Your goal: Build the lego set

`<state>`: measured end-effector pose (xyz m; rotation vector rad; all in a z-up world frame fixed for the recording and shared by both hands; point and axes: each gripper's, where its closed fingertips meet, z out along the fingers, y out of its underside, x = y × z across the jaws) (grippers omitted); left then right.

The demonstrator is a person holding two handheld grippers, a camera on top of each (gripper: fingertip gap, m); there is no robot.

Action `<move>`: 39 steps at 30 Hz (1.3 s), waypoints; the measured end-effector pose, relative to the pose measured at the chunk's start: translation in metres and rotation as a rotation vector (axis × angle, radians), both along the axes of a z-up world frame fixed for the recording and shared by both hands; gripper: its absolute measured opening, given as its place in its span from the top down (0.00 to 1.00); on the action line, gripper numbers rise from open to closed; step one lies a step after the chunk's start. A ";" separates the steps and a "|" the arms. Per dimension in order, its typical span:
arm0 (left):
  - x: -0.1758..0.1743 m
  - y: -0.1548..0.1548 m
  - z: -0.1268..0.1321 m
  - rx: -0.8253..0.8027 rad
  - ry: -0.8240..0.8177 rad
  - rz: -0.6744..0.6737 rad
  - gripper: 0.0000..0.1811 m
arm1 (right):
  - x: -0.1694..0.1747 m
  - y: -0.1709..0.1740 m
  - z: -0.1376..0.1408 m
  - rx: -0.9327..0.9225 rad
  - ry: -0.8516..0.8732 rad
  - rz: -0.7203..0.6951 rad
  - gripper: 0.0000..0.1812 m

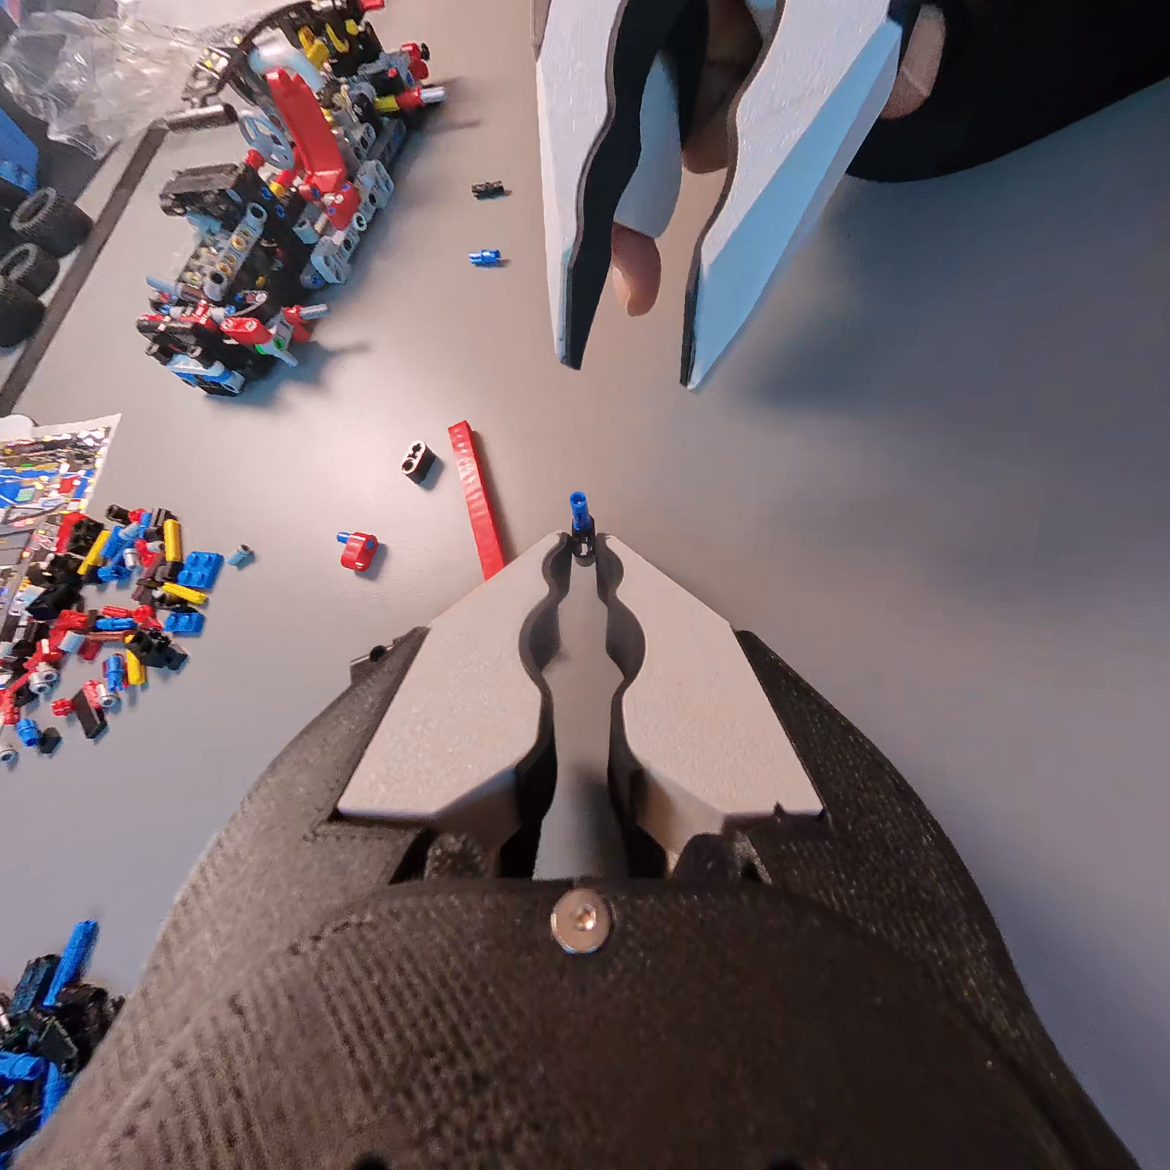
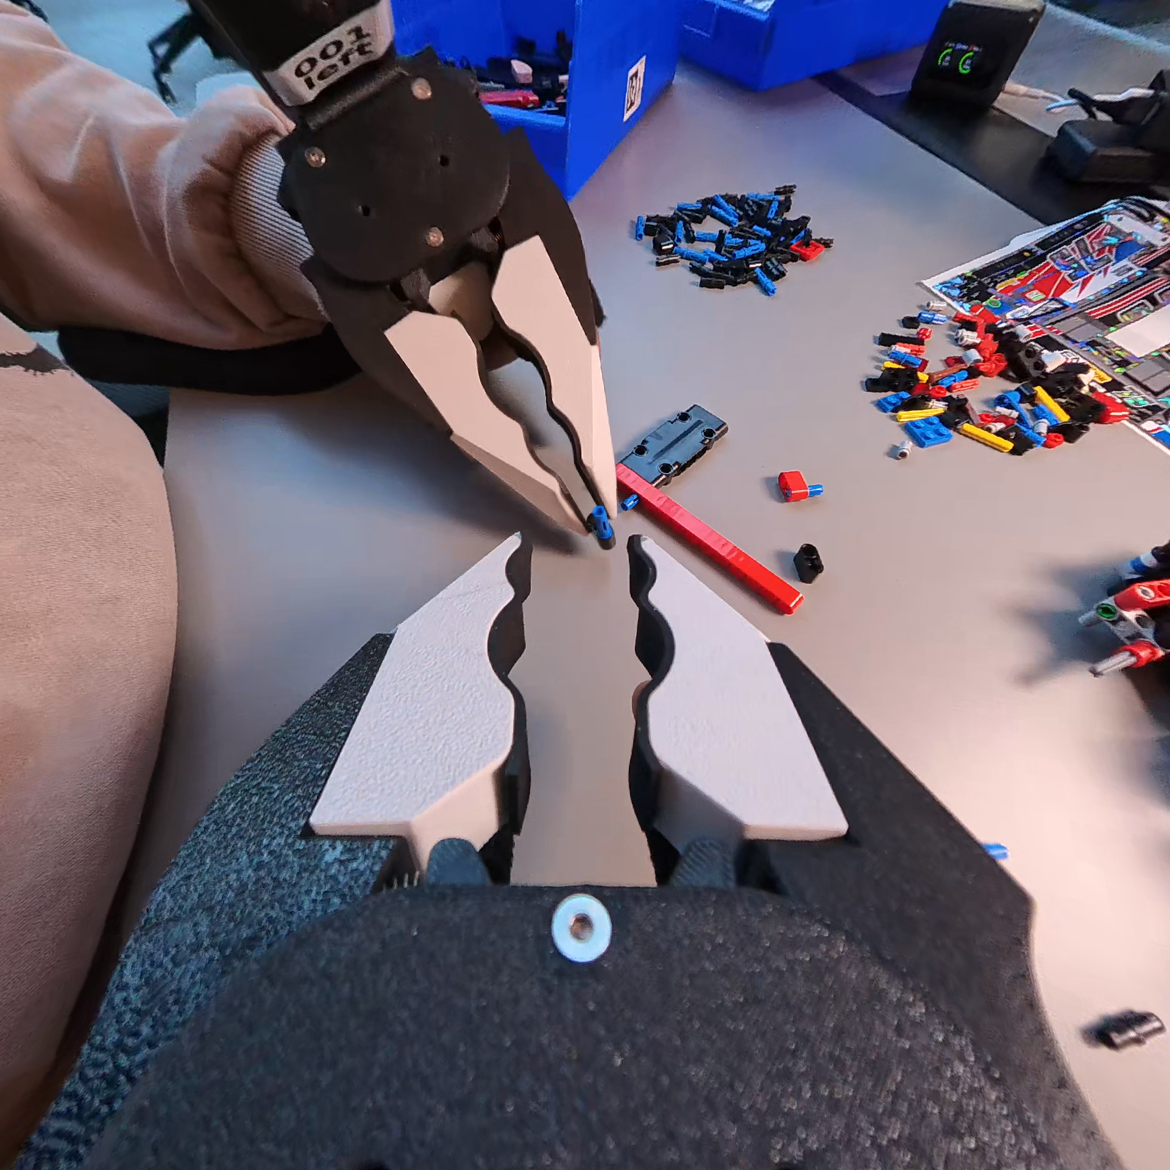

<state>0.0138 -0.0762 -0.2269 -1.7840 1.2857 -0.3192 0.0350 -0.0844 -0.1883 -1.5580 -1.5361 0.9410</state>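
Observation:
My left gripper (image 1: 581, 543) is shut on a small black connector with a blue pin (image 1: 578, 511) sticking out past the tips; it holds the piece just above the grey table. In the right wrist view the left gripper (image 2: 598, 520) comes in from the upper left with the same piece (image 2: 603, 528). My right gripper (image 2: 576, 541) is open and empty, its tips just short of that piece. In the left wrist view the right gripper (image 1: 632, 372) hangs open ahead of it. A long red beam (image 1: 478, 500) (image 2: 703, 538) lies beside the tips.
A partly built model (image 1: 272, 209) stands far left. A black connector (image 1: 418, 462), a red piece with a pin (image 1: 358, 549) and a black panel (image 2: 674, 443) lie nearby. Also here: a loose brick pile (image 2: 987, 392), a pin pile (image 2: 728, 244), a printed sheet (image 2: 1076, 272), a blue bin (image 2: 601, 76).

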 end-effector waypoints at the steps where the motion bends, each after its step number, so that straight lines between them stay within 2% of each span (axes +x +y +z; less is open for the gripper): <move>1: 0.000 0.001 0.003 0.022 -0.005 0.006 0.97 | -0.001 0.001 -0.001 0.002 0.007 -0.004 0.84; 7: 0.000 0.004 0.034 0.201 -0.062 -0.001 0.97 | -0.007 0.009 0.007 0.063 0.047 -0.031 0.85; 10: 0.004 0.000 0.043 0.251 -0.090 -0.038 0.97 | -0.010 0.012 0.016 0.161 0.063 -0.022 0.88; 16: 0.009 -0.006 0.046 0.303 -0.074 -0.086 0.97 | -0.016 0.006 0.007 0.335 -0.014 0.090 0.92; 23: 0.007 -0.006 0.046 0.330 -0.064 -0.091 0.97 | -0.022 0.003 0.007 0.480 -0.018 0.167 0.98; 26: 0.006 -0.005 0.060 0.222 -0.247 -0.066 0.97 | -0.023 0.005 0.018 0.527 0.061 0.167 0.98; 28: 0.001 -0.001 0.070 0.050 -0.449 -0.033 0.89 | -0.023 0.008 0.027 0.555 0.132 0.150 0.98; 32: -0.007 0.001 0.081 -0.324 -0.779 -0.030 0.87 | -0.024 0.011 0.039 0.714 0.218 0.137 0.98; 35: -0.003 -0.004 0.084 -0.454 -0.866 -0.069 0.88 | -0.028 0.006 0.043 0.888 0.226 0.162 0.97; 39: 0.001 -0.008 0.081 -0.469 -0.848 -0.090 0.96 | -0.033 0.001 0.046 1.060 0.242 0.187 0.98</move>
